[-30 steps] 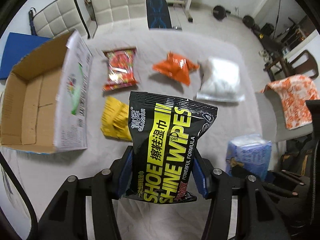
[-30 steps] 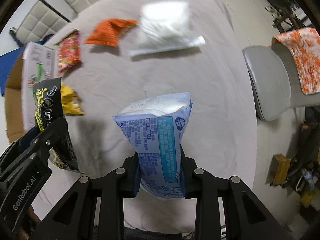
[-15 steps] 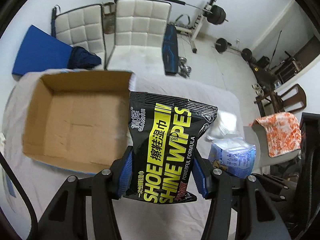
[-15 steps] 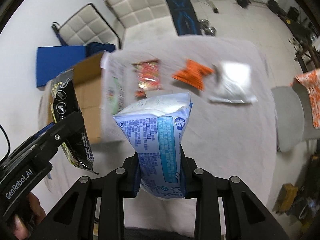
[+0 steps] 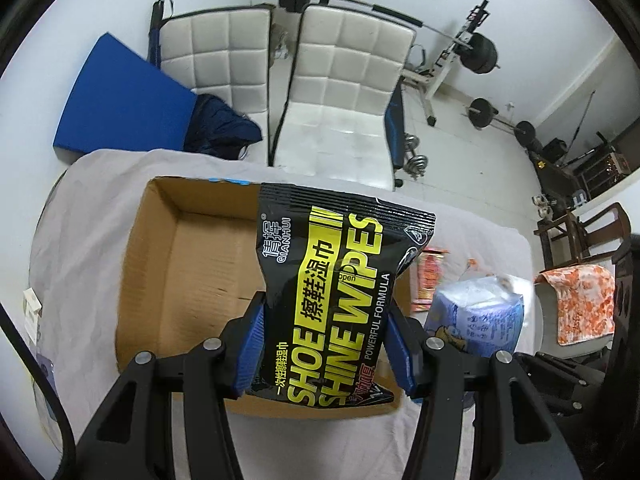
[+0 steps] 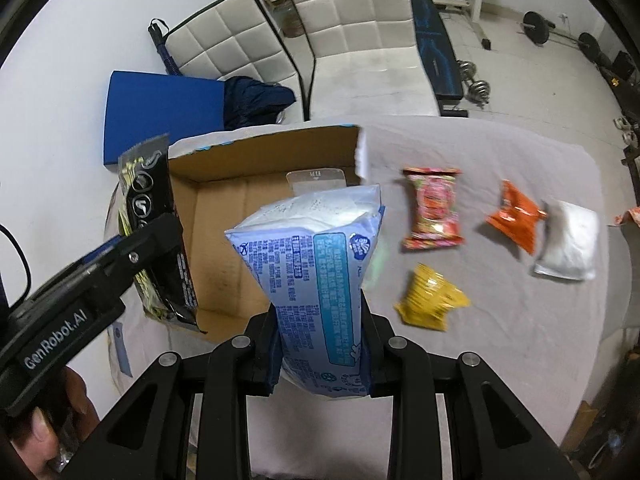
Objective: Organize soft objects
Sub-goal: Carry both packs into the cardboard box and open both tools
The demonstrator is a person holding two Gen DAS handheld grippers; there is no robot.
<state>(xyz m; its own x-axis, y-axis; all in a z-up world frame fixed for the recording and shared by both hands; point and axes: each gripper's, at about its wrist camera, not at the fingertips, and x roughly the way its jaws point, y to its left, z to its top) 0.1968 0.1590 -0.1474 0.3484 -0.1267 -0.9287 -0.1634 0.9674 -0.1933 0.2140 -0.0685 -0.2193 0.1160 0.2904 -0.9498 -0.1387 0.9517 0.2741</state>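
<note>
My left gripper [image 5: 324, 344] is shut on a black and yellow shoe wipes pack [image 5: 336, 276], held above the open cardboard box [image 5: 192, 264]. In the right wrist view that same pack [image 6: 156, 216] hangs over the box's left wall [image 6: 224, 168]. My right gripper [image 6: 322, 344] is shut on a light blue tissue pack [image 6: 316, 272], held over the box's right part. The blue pack [image 5: 476, 316] also shows at the right of the left wrist view. The box floor looks bare where it shows.
On the grey cloth right of the box lie a red snack bag [image 6: 434, 208], an orange bag [image 6: 516, 216], a white pouch [image 6: 568, 240] and a yellow bag [image 6: 432, 296]. Two white chairs [image 5: 340, 92] and a blue mat [image 5: 120, 100] stand behind the table. A hand [image 6: 44, 432] holds the left tool.
Both grippers have carried their packs leftward from over the loose bags to above the box. The box now sits under both packs, and the grips have stayed the same.
</note>
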